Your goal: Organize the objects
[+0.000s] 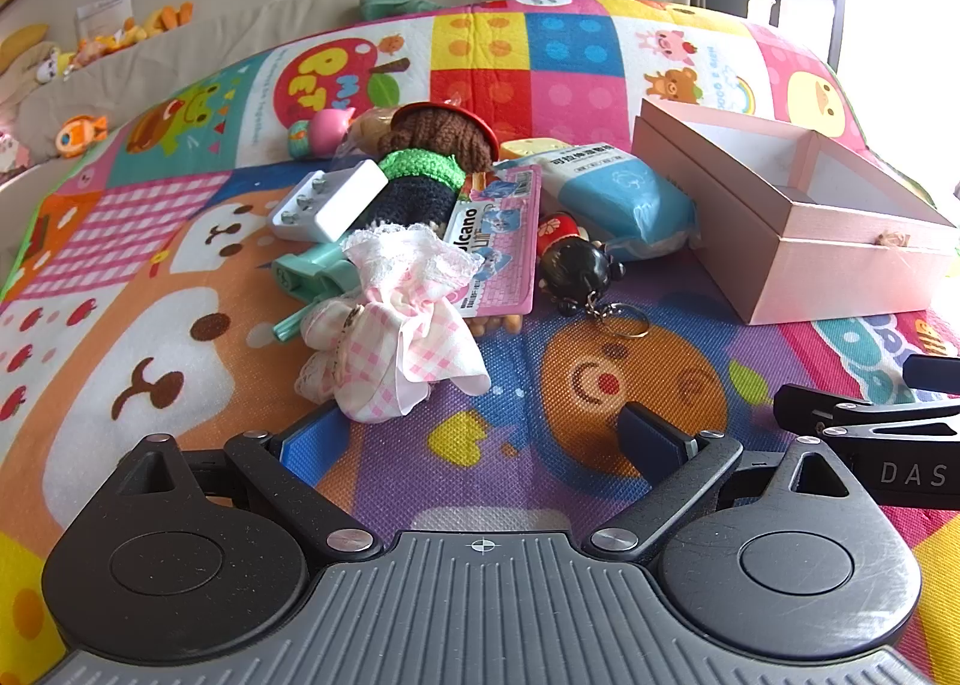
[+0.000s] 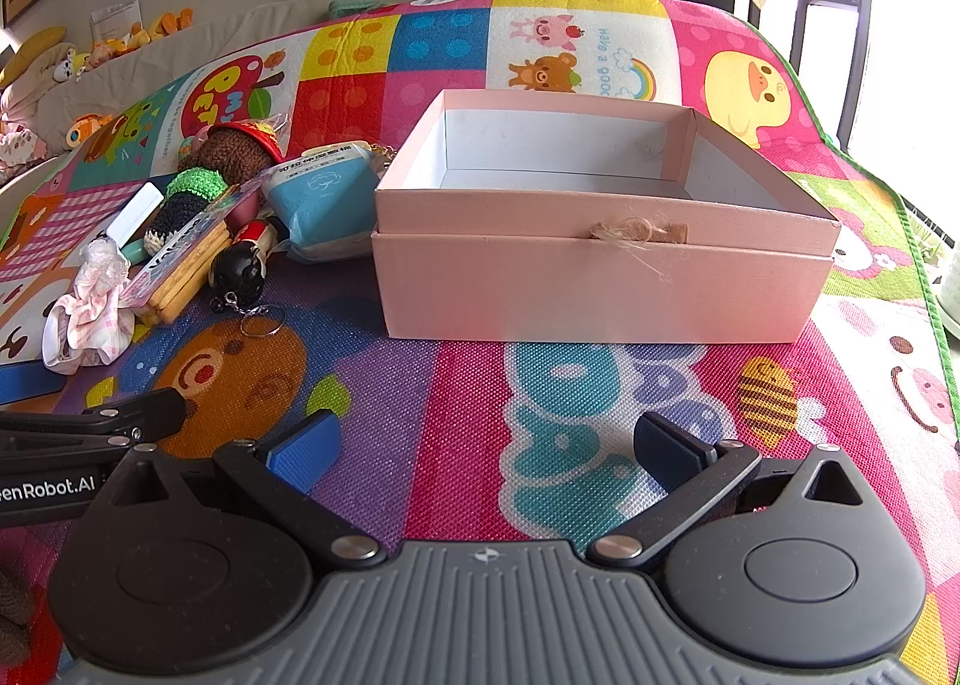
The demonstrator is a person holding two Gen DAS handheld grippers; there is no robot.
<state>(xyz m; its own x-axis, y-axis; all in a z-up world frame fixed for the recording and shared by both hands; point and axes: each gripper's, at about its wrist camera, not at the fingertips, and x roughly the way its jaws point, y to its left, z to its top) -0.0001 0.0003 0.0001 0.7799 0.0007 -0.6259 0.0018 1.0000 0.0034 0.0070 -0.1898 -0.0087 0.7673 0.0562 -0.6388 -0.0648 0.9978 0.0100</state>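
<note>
You held the left gripper [image 1: 480, 439] and right gripper [image 2: 486, 451] released, nothing between their jaws. The toy pile [image 1: 420, 229] lay on the play mat [image 2: 420, 385], left of the pink box [image 2: 600, 277].

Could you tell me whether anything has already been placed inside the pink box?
No, the pink box shows only its bare white inner walls and floor in the right wrist view.
</note>
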